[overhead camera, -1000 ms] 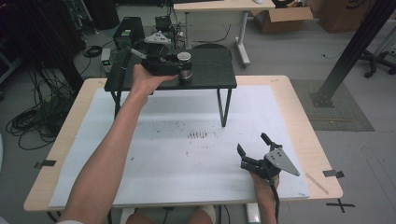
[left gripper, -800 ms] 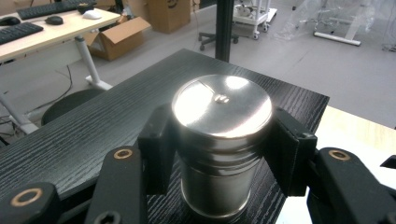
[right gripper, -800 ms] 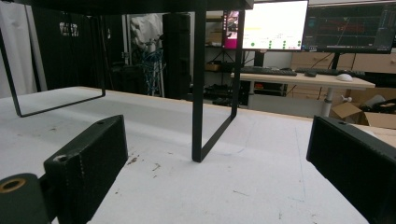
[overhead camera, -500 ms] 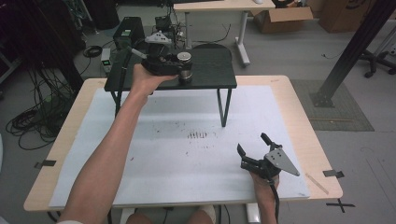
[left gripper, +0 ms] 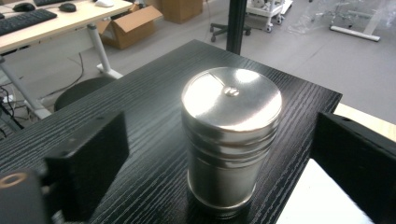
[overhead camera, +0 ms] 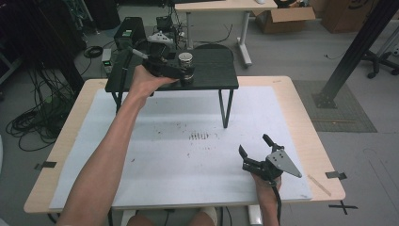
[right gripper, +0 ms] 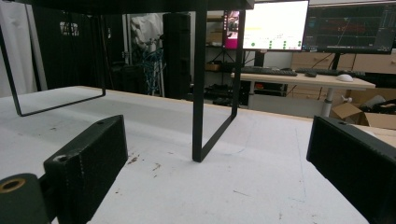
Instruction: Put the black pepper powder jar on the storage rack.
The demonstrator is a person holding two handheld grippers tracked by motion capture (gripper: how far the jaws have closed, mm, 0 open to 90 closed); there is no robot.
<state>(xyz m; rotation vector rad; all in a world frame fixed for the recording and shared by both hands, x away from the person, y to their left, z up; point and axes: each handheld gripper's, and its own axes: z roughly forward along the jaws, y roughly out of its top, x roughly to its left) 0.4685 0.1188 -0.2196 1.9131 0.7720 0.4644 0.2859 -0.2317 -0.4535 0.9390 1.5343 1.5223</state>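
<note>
L gripper (overhead camera: 181,75) on the raised black shelf (overhead camera: 211,70), jaws open either side of an upright steel canister (left gripper: 231,140) w/o touching, apparently lined up for a side grasp; R gripper (overhead camera: 256,153) low on the white mat (overhead camera: 188,155), jaws wide open, empty, probably parked.

Left tongs (overhead camera: 187,70) outstretched, jaws spread; right tongs (overhead camera: 256,147) low, jaws wide apart.

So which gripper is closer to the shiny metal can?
Left. The left gripper has its open fingers either side of the metal can on the black shelf; the right gripper hovers over the white mat.
</note>
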